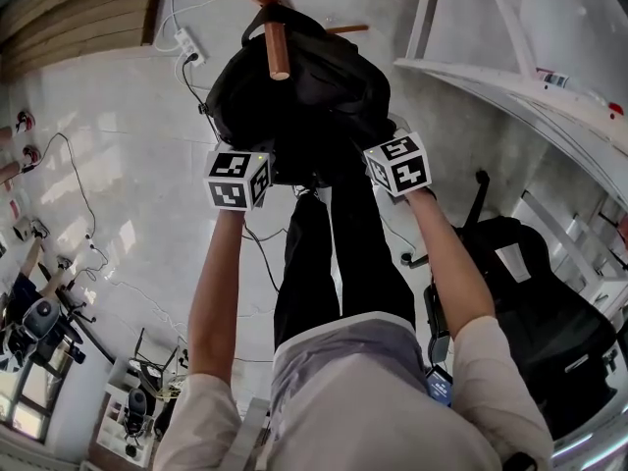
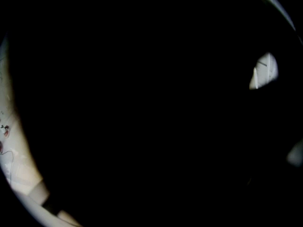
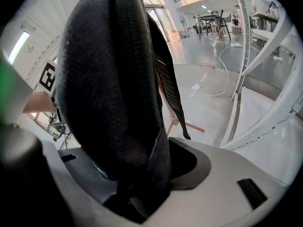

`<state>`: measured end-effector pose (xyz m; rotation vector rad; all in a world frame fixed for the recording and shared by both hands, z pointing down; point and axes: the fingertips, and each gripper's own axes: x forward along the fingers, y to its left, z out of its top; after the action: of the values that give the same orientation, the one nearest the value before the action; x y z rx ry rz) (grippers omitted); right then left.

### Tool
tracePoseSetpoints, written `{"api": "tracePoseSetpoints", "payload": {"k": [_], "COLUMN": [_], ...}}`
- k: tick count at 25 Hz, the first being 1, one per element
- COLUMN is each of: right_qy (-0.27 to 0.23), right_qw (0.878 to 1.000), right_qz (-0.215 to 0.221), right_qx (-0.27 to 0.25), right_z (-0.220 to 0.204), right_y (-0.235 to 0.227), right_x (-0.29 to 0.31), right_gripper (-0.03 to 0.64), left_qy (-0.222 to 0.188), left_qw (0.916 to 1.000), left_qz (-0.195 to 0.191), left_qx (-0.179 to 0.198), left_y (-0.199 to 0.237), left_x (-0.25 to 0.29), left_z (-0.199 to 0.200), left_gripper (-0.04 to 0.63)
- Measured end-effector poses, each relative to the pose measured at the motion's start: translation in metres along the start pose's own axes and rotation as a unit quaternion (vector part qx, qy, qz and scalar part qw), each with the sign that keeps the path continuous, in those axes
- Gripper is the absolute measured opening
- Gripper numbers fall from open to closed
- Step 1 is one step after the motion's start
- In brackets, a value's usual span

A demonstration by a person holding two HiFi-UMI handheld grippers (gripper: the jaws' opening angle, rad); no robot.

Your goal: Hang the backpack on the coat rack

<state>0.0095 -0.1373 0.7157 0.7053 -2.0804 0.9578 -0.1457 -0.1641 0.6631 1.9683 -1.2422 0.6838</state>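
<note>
In the head view the black backpack (image 1: pixel 304 86) hangs high against the wooden coat rack, and one wooden peg (image 1: pixel 278 52) sticks out over its top. Both grippers reach up to its lower edge; only their marker cubes show, left (image 1: pixel 238 178) and right (image 1: pixel 399 163), with the jaws hidden by the bag. In the right gripper view, my right gripper (image 3: pixel 142 174) has thick black backpack fabric (image 3: pixel 113 93) between its grey jaws, with a dark gap on the right side. Behind it stands the rack's wooden pole (image 3: pixel 171 117). Black fabric (image 2: pixel 142 108) fills the left gripper view, hiding those jaws.
Another black bag (image 1: pixel 535 307) lies on the floor at right. A white metal frame (image 1: pixel 510 77) slants across the upper right. A power strip (image 1: pixel 186 42) and cables run over the pale floor. Camera gear (image 1: pixel 39 327) stands at lower left. The person's legs are below the backpack.
</note>
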Motion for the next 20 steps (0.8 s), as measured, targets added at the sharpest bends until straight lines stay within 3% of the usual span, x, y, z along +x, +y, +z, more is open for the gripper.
{"api": "tracePoseSetpoints", "payload": {"k": [12, 20], "right_qy": [0.021, 0.036], "right_qw": [0.999, 0.998], "right_qz": [-0.019, -0.040], "right_qx": [-0.028, -0.038], "right_z": [0.008, 0.020], "right_y": [-0.016, -0.030], "right_x": [0.020, 0.030], "right_gripper": [0.218, 0.218], "left_qy": [0.003, 0.031], "left_qw": [0.9992, 0.9963], "left_qz": [0.027, 0.062], "left_qx": [0.029, 0.051], "left_y": [0.018, 0.033], "left_x": [0.014, 0.022], "left_z": [0.001, -0.001], "left_gripper": [0.140, 0.166]}}
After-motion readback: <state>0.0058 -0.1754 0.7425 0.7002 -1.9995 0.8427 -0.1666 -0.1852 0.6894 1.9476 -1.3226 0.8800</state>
